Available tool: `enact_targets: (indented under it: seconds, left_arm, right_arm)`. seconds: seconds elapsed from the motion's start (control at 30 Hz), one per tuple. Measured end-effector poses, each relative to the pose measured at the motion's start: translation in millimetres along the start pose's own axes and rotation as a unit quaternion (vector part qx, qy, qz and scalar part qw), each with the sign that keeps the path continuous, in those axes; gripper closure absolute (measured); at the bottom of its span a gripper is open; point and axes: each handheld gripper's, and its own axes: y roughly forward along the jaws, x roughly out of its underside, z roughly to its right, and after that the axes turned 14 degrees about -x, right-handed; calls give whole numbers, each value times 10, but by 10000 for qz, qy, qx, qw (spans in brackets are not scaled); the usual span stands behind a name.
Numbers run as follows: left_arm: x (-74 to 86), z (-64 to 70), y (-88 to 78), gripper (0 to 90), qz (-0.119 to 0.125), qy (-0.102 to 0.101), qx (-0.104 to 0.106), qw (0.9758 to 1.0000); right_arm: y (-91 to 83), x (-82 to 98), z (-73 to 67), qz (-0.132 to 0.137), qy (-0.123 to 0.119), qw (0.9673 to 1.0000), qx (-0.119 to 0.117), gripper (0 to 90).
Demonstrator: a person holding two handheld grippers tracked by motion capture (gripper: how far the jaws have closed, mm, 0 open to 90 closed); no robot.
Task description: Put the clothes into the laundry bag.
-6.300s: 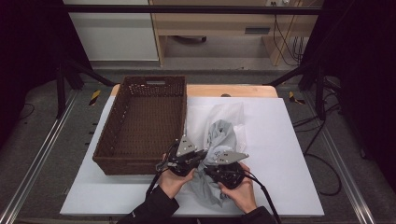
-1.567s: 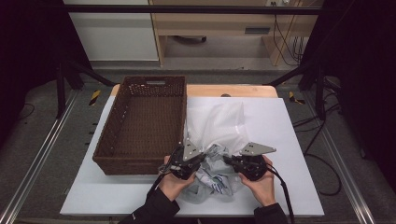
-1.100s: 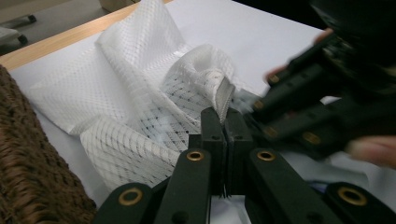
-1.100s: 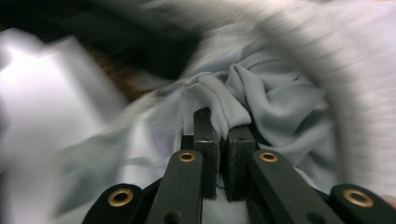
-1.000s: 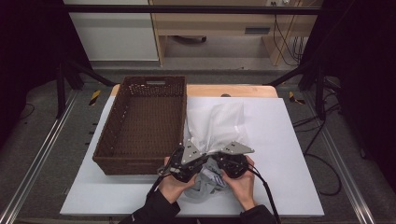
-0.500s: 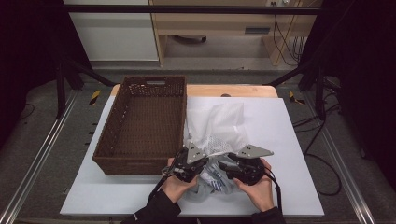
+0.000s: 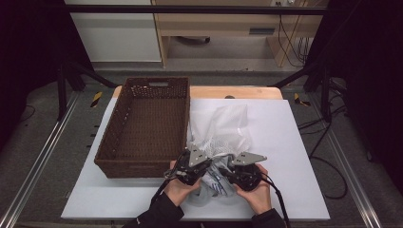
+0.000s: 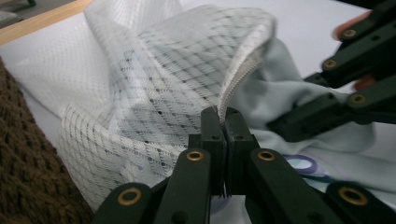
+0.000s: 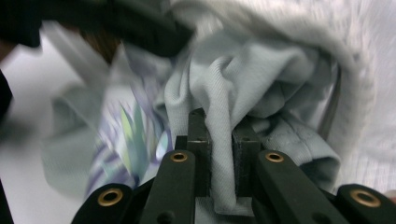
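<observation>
A white mesh laundry bag (image 7: 223, 126) lies on the white table top, its open zippered mouth toward me. My left gripper (image 8: 225, 114) is shut on the zipper edge of the mesh bag (image 8: 163, 70) and holds that edge up. A pale grey-green garment (image 9: 243, 70) with a coloured print is bunched at the bag's mouth. My right gripper (image 9: 223, 121) has just been closing and now pinches a fold of this garment between its pads. In the high view both grippers, left (image 7: 206, 166) and right (image 7: 225, 175), face each other over the garment (image 7: 216, 185).
A brown woven basket (image 7: 114, 128) stands just left of the bag, close to my left gripper. Its wall (image 8: 28, 177) fills the lower left of the left gripper view. White table top (image 7: 294, 142) stretches to the right of the bag.
My right gripper drew slightly right half a second ago, then came back left onto the garment. The left gripper has kept its hold on the bag's edge.
</observation>
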Motion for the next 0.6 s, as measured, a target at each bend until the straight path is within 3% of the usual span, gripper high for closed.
enact_targets:
  seconds: [0.17,0.27,0.3,0.33,0.4,0.47,0.6]
  left_arm:
    - [-87,56,-140,888,231,155,87,9996]
    - [-79,75,-169,888,228,205,107,9995]
    - [-72,77,-166,888,216,234,86,9995]
    - [-64,75,-160,887,197,227,84,9995]
    - [-37,59,-122,887,125,180,83,9997]
    - [-10,37,-77,886,63,124,61,9999]
    - [34,1,15,885,-106,24,30,9999]
  right_arm:
    - [97,-156,27,335,142,9992,187,824]
    - [216,-188,145,391,402,9960,690,819]
    - [262,-175,216,374,507,9926,1038,818]
    - [299,-155,273,358,563,9900,1243,815]
    - [347,-110,333,285,615,9872,1447,807]
    - [334,-82,328,278,573,9889,1339,754]
    - [171,-81,237,142,478,9934,1036,543]
